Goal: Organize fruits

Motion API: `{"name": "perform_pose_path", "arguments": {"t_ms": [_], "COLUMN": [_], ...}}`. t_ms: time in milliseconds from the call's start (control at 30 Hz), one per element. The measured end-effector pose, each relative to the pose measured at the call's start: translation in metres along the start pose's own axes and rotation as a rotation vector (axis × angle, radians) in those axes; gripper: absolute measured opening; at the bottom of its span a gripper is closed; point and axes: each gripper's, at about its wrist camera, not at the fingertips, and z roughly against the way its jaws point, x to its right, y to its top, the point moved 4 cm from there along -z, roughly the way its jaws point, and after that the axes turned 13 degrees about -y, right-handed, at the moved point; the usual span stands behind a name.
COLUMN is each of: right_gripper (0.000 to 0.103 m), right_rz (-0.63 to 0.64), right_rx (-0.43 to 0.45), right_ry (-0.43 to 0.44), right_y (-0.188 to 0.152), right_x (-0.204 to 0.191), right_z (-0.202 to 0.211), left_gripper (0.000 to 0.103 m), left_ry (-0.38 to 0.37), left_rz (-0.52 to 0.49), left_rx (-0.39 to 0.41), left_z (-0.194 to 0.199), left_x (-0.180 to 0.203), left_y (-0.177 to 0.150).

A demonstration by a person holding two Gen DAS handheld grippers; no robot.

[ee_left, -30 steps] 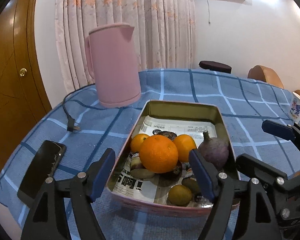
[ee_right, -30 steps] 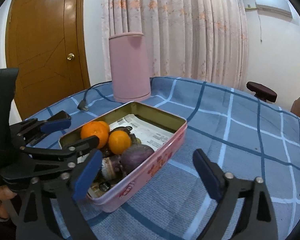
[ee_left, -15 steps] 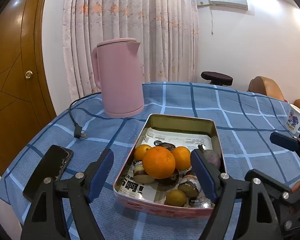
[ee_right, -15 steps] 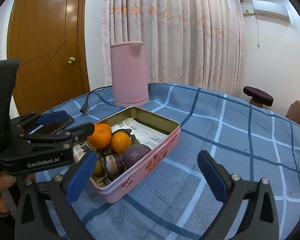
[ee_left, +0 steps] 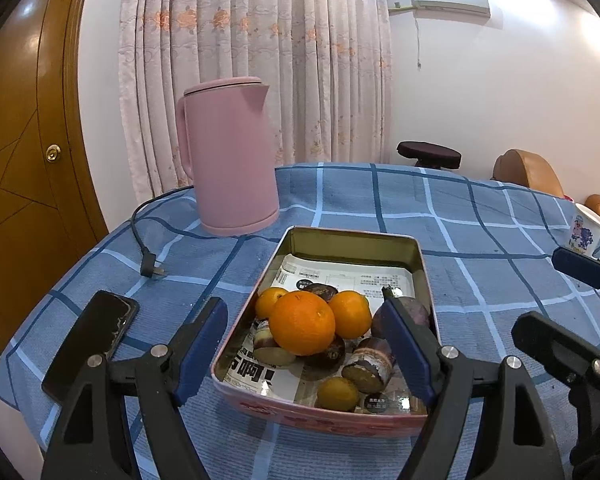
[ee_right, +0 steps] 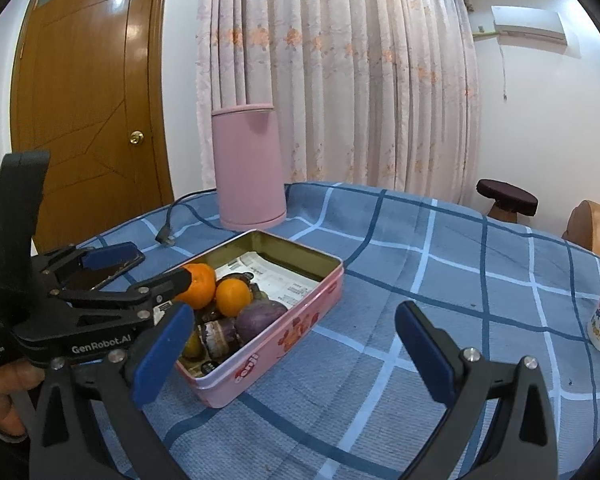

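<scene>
- Jaws of both the left gripper (ee_left: pixel 304 356) and right gripper (ee_right: pixel 292 356) gape wide — empty.
- Fruits (ee_left: pixel 302 328) lie heaped in the tin (ee_left: pixel 356 242) at twelve o'clock — sorting stage unclear.

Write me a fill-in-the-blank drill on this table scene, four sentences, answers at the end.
1. The fruit lies in a pink ____ tin.
2. The kettle behind the tin is coloured ____.
3. The left tool and the right tool both stand ____, holding nothing.
4. The kettle's plug lies ____ on the tablecloth.

Answers: rectangular; pink; open; unplugged
</scene>
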Motion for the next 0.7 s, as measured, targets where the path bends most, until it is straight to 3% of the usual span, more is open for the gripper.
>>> {"name": "perform_pose_path", "arguments": {"t_ms": [700], "right_gripper": [0.103], "right_rz": [0.001], "right_rx": [0.002], "right_ry": [-0.001], "right_y": [-0.0027], "right_x": [0.0015], "right_z": [0.0013], "left_gripper": [0.08], "left_ry": [-0.025], "left_rz": [0.002], "left_rx": [-0.014], "left_z": [-0.0016], "left_x": [0.0054], "left_y": [-0.0037]}}
